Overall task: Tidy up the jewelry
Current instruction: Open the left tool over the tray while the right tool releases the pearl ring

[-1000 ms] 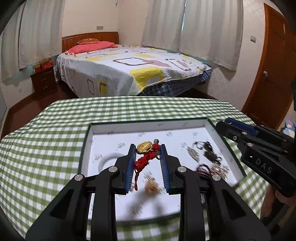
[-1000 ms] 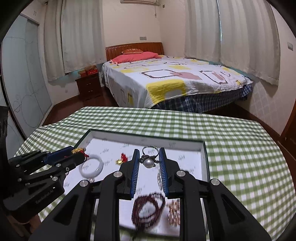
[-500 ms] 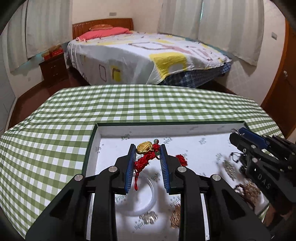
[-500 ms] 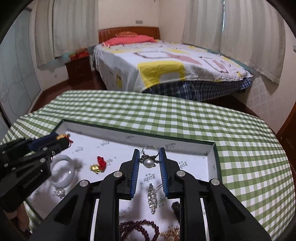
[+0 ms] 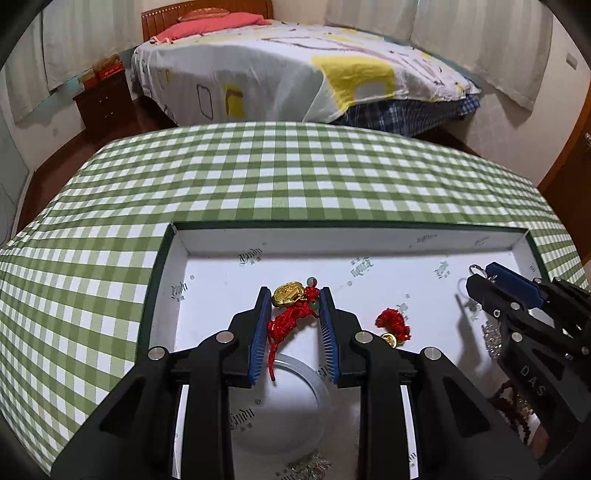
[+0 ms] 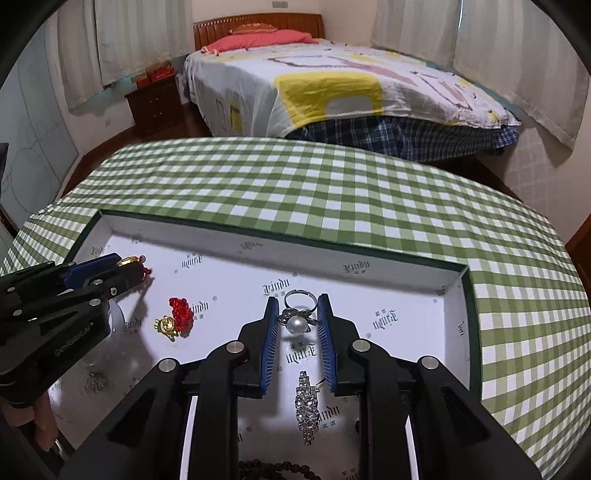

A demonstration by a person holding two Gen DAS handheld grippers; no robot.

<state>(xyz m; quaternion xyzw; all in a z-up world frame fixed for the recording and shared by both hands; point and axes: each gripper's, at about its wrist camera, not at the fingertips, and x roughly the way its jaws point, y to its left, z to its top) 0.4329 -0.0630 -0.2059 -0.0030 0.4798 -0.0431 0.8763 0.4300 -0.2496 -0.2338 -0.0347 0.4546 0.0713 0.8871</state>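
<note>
Both grippers have advanced over the tray point(image 5: 369, 242), bed point(image 5: 295, 66) nearer

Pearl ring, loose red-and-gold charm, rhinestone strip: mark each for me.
pearl ring point(image 6: 297, 325), right wrist view, on the pearl, held between the right gripper's fingers.
loose red-and-gold charm point(image 6: 181, 309), right wrist view, on its red knot, lying on the tray floor.
rhinestone strip point(image 6: 307, 404), right wrist view, on its middle.

Bedroom behind a checked table

A bed point(image 6: 332, 74) with a wooden headboard point(image 6: 258, 22) and a pink pillow point(image 6: 266, 37) is seen beyond the green-checked tablecloth point(image 6: 332, 192); pale curtains point(image 6: 517, 55) are drawn, and a dark nightstand point(image 6: 155, 103) is set beside it.
</note>
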